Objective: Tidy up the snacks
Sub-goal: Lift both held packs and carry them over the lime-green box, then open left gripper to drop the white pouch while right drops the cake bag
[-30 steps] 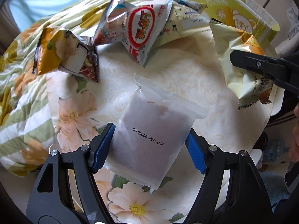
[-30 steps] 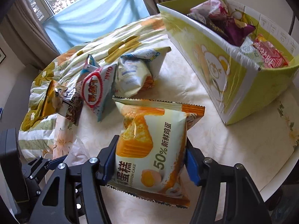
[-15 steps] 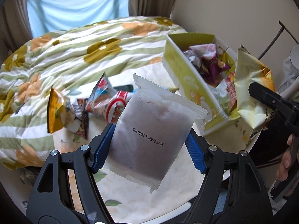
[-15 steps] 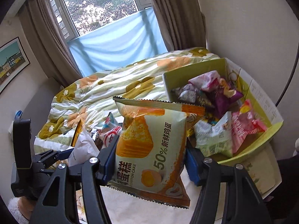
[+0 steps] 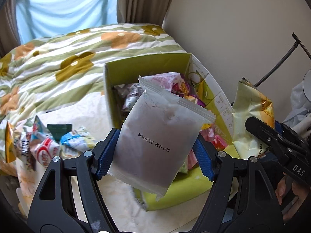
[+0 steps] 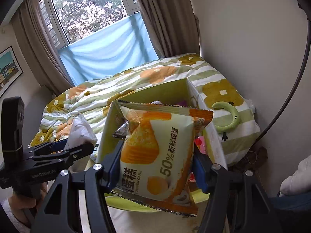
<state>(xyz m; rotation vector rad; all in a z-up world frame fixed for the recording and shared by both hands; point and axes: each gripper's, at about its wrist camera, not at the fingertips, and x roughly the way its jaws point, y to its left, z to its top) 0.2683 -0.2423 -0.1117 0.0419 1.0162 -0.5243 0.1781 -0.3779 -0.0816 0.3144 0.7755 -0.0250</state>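
Note:
My left gripper [image 5: 155,155] is shut on a frosted white snack pouch [image 5: 159,143] with a printed date, held in the air over the green cardboard box [image 5: 147,68], which holds several snack packs. My right gripper [image 6: 155,167] is shut on an orange-and-cream chiffon cake packet [image 6: 161,155], also raised above the green box [image 6: 108,132]. In the left wrist view the cake packet [image 5: 250,116] and the right gripper's arm show at the right. The right wrist view has the left gripper [image 6: 64,147] with its white pouch [image 6: 79,130] at the left.
Several loose snack packets [image 5: 48,145] lie on the white floral table [image 5: 81,112] left of the box. A flowered quilt [image 5: 68,54] covers the bed behind. A green crescent toy [image 6: 227,120] rests on the bed by the wall. A person's hand [image 5: 283,190] shows at the right.
Both grippers rose and swung from over the table's loose snacks toward the green box, each keeping its packet. The box now sits right under both packets.

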